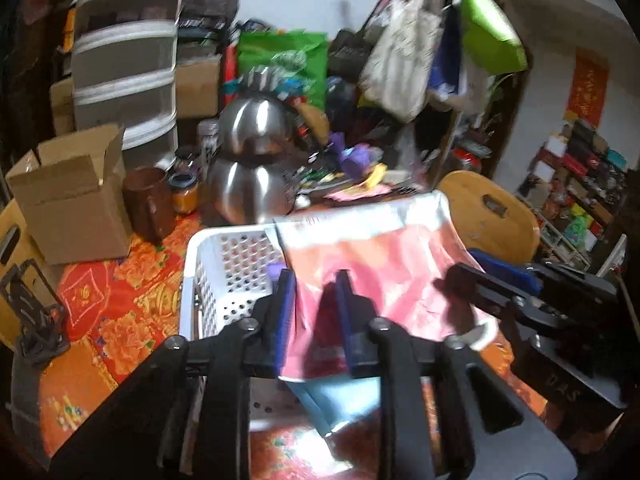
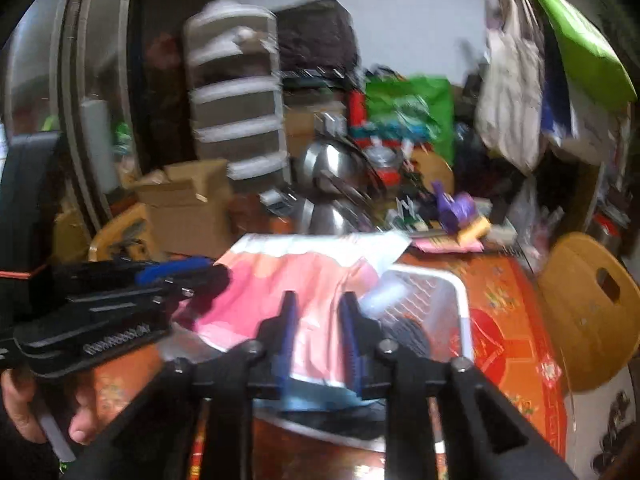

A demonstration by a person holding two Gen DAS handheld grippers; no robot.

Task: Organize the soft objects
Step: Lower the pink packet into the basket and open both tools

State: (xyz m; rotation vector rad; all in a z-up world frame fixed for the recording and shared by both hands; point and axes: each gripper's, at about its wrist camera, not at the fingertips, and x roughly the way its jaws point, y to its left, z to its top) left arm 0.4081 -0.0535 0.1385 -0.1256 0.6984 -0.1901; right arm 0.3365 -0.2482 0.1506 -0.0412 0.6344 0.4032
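Two grippers, left [image 1: 314, 312], right [image 2: 318, 330]; one pink cloth [image 1: 384, 264]; one white basket [image 1: 224, 264].

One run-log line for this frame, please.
pink bag draped over white basket | left gripper open | right gripper open | on floral tablecloth

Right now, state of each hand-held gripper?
Left hand-held gripper: jaws apart over the pink bag, pads not pressing it; open.
Right hand-held gripper: jaws parted above the same bag; open, holding nothing.
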